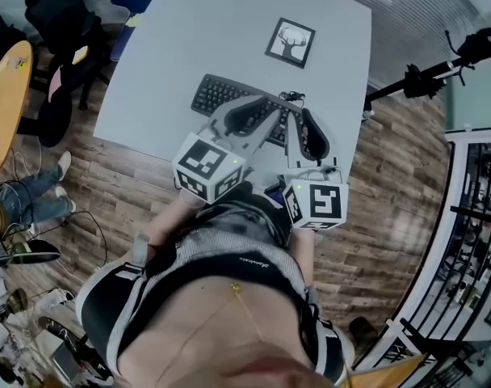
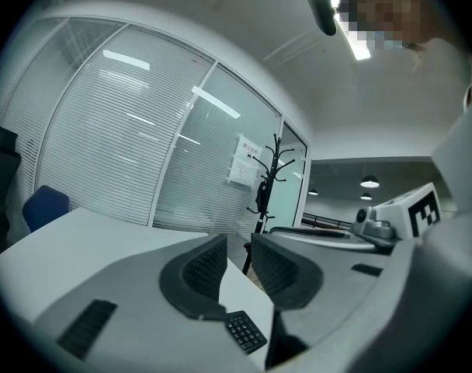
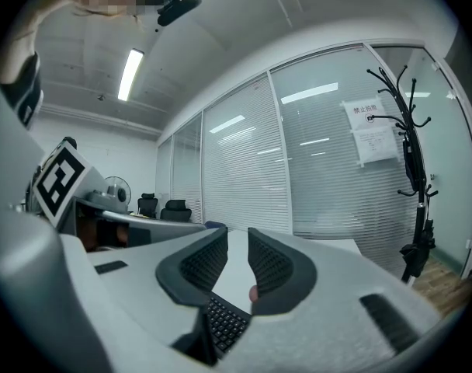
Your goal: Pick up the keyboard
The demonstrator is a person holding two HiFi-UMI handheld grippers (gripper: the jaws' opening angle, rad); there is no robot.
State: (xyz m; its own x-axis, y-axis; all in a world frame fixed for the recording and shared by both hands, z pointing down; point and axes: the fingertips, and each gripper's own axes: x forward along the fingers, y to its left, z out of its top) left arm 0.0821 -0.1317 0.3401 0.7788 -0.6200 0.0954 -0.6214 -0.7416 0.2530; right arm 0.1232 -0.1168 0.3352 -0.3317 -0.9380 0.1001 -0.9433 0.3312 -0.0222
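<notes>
A black keyboard [image 1: 217,94] lies on the grey table [image 1: 229,23] near its front edge. Both grippers reach out level over its right half. My left gripper [image 1: 266,107] is above the keyboard's middle, jaws drawn together with only a slit between them. In the left gripper view the left gripper [image 2: 237,243] has nothing between its pads, and a keyboard [image 2: 244,331] corner shows below them. My right gripper [image 1: 298,115] hangs over the right end. The right gripper [image 3: 237,235] looks just as narrow, with the keyboard [image 3: 220,321] under it. A small pinkish spot by its right pad is unclear.
A framed picture [image 1: 290,42] lies farther back on the table. A cable [image 1: 294,97] leaves the keyboard's back edge. A black stand [image 1: 423,75] reaches in from the right. Office chairs [image 1: 64,23] and a round wooden table [image 1: 3,95] stand to the left.
</notes>
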